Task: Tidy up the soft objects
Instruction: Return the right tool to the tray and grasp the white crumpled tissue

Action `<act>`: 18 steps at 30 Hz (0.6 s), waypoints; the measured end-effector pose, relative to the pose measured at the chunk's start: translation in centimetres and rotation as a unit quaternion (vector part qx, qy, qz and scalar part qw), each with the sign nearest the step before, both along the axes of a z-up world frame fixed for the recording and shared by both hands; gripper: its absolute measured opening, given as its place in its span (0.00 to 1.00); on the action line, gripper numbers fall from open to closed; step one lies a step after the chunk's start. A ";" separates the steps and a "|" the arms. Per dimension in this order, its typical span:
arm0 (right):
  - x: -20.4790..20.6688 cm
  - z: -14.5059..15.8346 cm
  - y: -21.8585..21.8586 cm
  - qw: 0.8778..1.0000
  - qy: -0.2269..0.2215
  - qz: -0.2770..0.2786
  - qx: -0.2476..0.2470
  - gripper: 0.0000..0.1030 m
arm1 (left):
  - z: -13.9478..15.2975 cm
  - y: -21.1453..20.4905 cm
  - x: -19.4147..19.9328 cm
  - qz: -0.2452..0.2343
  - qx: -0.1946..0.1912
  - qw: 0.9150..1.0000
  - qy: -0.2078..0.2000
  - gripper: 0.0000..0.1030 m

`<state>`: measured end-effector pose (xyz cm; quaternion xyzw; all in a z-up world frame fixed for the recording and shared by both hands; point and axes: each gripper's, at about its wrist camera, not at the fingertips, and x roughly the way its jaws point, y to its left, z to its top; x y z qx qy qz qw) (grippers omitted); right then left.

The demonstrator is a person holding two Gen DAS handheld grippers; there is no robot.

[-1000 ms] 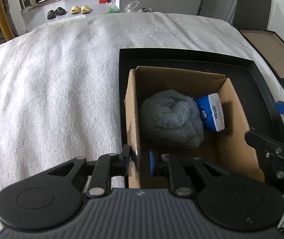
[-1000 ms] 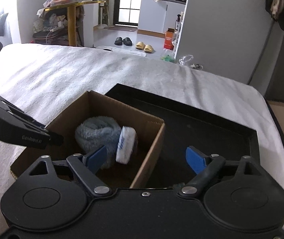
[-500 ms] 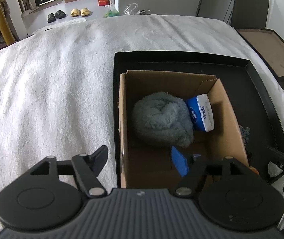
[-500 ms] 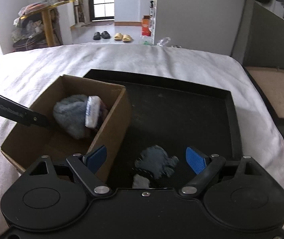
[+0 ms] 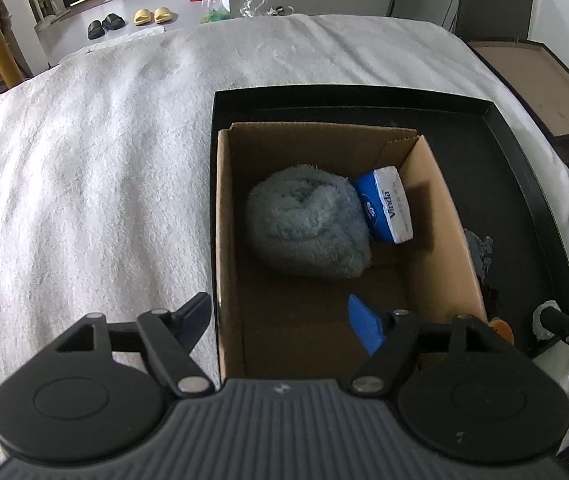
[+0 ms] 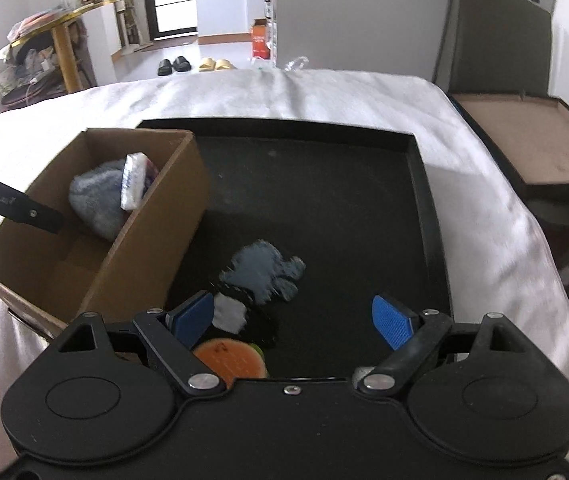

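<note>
A cardboard box (image 5: 436, 216) (image 6: 156, 240) stands at the left of a black tray (image 6: 416, 184) (image 5: 524, 184). In it lie a rolled grey-blue towel (image 5: 308, 224) (image 6: 92, 200) and a blue and white Vinda tissue pack (image 5: 388, 204) (image 6: 134, 178). My left gripper (image 5: 280, 316) is open, straddling the box's near left wall. On the tray beside the box lie a grey and black soft toy (image 6: 260, 272) and an orange watermelon-slice toy (image 6: 230, 360). My right gripper (image 6: 292, 318) is open and empty just above these toys.
The tray sits on a white towel-covered surface (image 5: 84, 160). A brown board in a dark frame (image 6: 524, 136) lies off the right edge. Slippers (image 6: 192, 65) and a cluttered side table (image 6: 44, 56) stand on the floor beyond.
My left gripper has opened, letting go of the box's left wall, and pulled back. My right gripper has moved right from over the box to over the toys on the tray.
</note>
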<state>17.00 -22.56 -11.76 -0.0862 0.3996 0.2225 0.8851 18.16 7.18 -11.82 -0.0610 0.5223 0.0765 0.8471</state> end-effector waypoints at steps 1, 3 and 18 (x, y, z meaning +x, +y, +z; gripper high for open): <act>0.0 -0.3 -0.4 1.000 0.004 -0.005 -0.001 0.83 | -0.1 0.0 0.1 0.000 0.002 1.000 0.002 0.72; 0.0 -1.0 -1.2 1.000 0.014 -0.016 -0.002 0.83 | -0.1 -0.1 0.3 0.003 0.006 1.000 0.005 0.72; 1.2 -4.9 -4.7 0.994 0.067 -0.082 -0.003 0.82 | -0.3 -1.2 0.7 -0.009 0.032 0.999 0.020 0.72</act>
